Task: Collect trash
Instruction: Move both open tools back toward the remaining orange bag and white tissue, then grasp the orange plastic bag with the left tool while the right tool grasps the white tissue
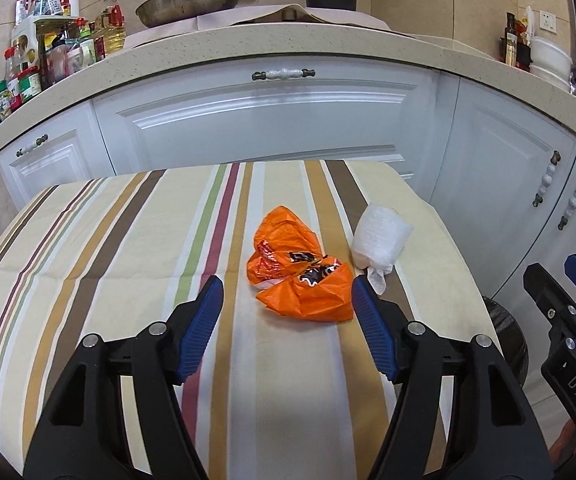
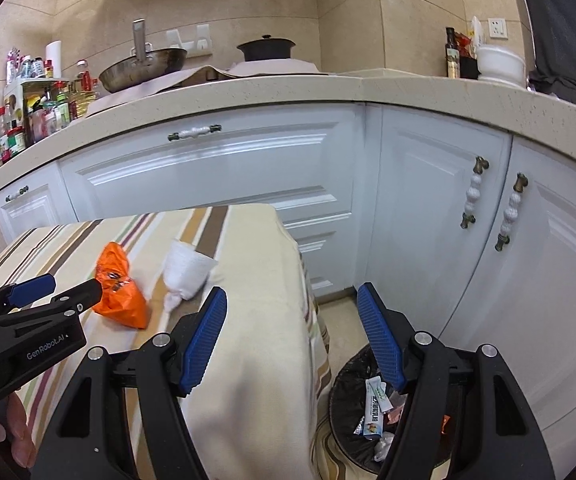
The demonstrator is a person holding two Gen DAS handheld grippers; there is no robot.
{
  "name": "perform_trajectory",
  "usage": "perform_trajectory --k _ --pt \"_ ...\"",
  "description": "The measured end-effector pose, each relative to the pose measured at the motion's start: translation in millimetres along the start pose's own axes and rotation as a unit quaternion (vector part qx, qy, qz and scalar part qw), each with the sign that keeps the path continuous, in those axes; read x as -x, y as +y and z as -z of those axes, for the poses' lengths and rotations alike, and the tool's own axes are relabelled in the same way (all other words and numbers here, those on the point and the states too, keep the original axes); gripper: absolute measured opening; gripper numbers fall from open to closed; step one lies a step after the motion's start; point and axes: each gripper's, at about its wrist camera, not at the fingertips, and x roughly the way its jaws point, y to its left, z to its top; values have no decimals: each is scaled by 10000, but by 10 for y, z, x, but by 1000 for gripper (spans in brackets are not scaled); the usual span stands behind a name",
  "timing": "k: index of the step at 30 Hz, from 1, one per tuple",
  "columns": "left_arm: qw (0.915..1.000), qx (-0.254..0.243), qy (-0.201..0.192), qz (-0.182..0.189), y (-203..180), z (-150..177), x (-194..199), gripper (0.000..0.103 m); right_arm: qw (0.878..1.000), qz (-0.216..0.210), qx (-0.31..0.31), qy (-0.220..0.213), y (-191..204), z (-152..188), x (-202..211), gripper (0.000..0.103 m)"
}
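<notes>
A crumpled orange wrapper (image 1: 301, 270) lies on the striped tablecloth (image 1: 108, 248), with a crumpled white tissue (image 1: 379, 242) just to its right. My left gripper (image 1: 288, 294) is open and empty, its fingertips at the wrapper's near edge. In the right wrist view the wrapper (image 2: 122, 294) and tissue (image 2: 186, 272) lie on the table (image 2: 256, 320), and the left gripper (image 2: 70, 288) shows beside the wrapper. My right gripper (image 2: 291, 304) is open and empty, above the table's right edge and a black-lined bin (image 2: 347, 404) holding several wrappers.
White cabinets (image 1: 272, 120) stand behind the table under a stone counter (image 1: 288, 46) with a wok, a black pot and many bottles. The bin (image 1: 507, 332) stands on the floor right of the table. The right gripper (image 1: 567, 292) shows at the right edge.
</notes>
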Motion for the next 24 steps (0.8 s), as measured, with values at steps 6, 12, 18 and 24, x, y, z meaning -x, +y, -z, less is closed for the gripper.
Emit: perform_trajectory --k 6,12,18,24 --pt "9998 -26 112 -168 -158 -24 -190 74 10000 35 -76 41 -138 31 -54 66" --pt "9987 62 236 -439 -177 -67 -381 80 9998 17 -154 86 -247 47 -101 66" --pt "9985 213 312 -396 -95 -111 -499 66 9998 -18 -176 106 -247 32 -128 66" --pt "9993 171 295 -158 -57 -110 -505 55 9999 -72 -97 106 -155 -10 -135 66"
